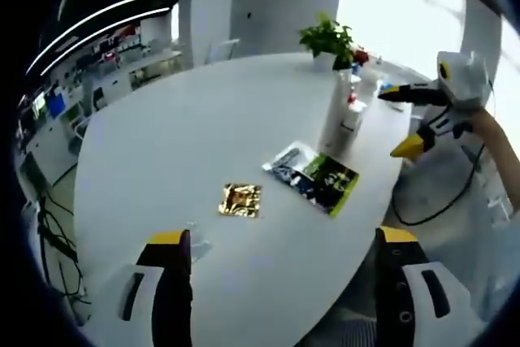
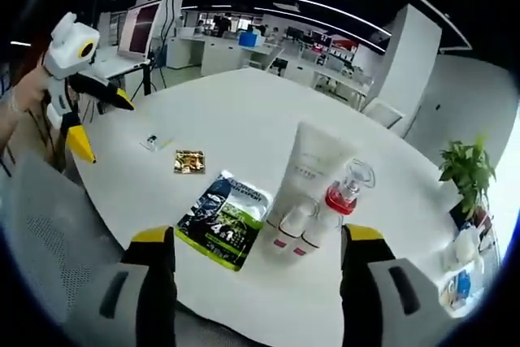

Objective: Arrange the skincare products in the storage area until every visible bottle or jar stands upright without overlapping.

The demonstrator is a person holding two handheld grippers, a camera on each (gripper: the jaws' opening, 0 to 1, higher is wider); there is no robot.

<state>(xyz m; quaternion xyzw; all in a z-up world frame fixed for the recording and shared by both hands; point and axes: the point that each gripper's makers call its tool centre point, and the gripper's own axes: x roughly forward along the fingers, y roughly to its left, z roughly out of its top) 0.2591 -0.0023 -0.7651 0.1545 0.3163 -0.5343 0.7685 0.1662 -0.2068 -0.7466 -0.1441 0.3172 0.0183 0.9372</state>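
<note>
A: Table (image 2: pixel 244 111) first. Shape and finish?

B: Rounded, white, smooth and matte, lit evenly in both views. In the right gripper view it fills the centre of the frame.

A: Products?

B: Right of centre in the right gripper view: a tall white tube (image 2: pixel 313 170) standing on its cap, tapering toward the top. Touching its foot, two small white bottles (image 2: pixel 294 225) with pink bands. Just to their right, a clear bottle (image 2: pixel 341 197) with a red band and a glossy domed cap. All upright and packed close. In the left gripper view the same cluster sits upper right, small; the tube (image 1: pixel 335 111) reads as a plain white column.

A: Flat items?

B: A glossy pouch (image 2: pixel 225 219), dark with green print, lies flat lower centre, just left of the bottles. A small gold foil sachet (image 2: pixel 188 162), crinkled, lies apart at centre left. A tiny clear packet (image 2: pixel 150 142) lies farther left.

A: Background?

B: A leafy green plant (image 2: pixel 467 170) at right.

A: Tongs?

B: Right gripper (image 2: pixel 253 262): yellow-tipped black jaws spread wide, holding nothing, at the bottom of the frame short of the pouch. Left gripper (image 1: pixel 284 253): likewise spread and empty, low in its own view, the sachet (image 1: pixel 240 199) beyond it.
</note>
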